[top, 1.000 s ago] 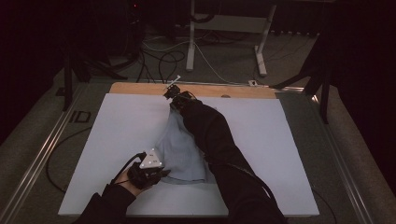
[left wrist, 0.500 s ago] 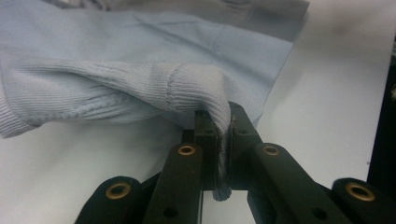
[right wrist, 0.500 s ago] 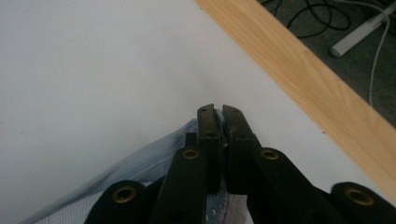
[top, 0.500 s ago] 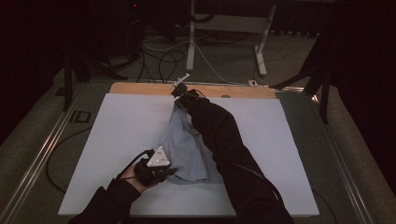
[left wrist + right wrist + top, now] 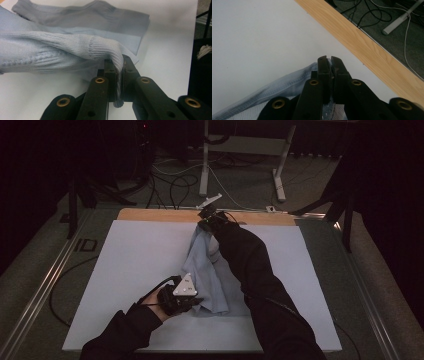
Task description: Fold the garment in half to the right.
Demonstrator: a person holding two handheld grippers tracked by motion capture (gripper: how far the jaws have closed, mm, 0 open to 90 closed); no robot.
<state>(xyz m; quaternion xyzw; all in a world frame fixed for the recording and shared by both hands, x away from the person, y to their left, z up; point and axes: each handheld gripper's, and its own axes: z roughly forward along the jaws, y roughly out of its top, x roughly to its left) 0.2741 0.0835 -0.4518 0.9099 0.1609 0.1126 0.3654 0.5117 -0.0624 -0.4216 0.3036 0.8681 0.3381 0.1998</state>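
As right gripper (image 5: 206, 215) carries far edge to wooden strip (image 5: 150, 215), both clamped on pale blue garment (image 5: 207, 275); left gripper (image 5: 192, 302) shifted rightward, cloth stretched mid-mat, likely spreading.

Your high view looked forward and down from above your side of the table (image 5: 130, 270), taking in the whole white top, its wooden far edge (image 5: 165, 215) and the floor beyond. Your left gripper view sat low and very close, looking along its jaws across the white surface at the cloth (image 5: 62, 47). Your right gripper view looked down at a slant toward the far wooden edge (image 5: 372, 52) and the cables past it. All three shared the cloth (image 5: 210, 270) and the white top.
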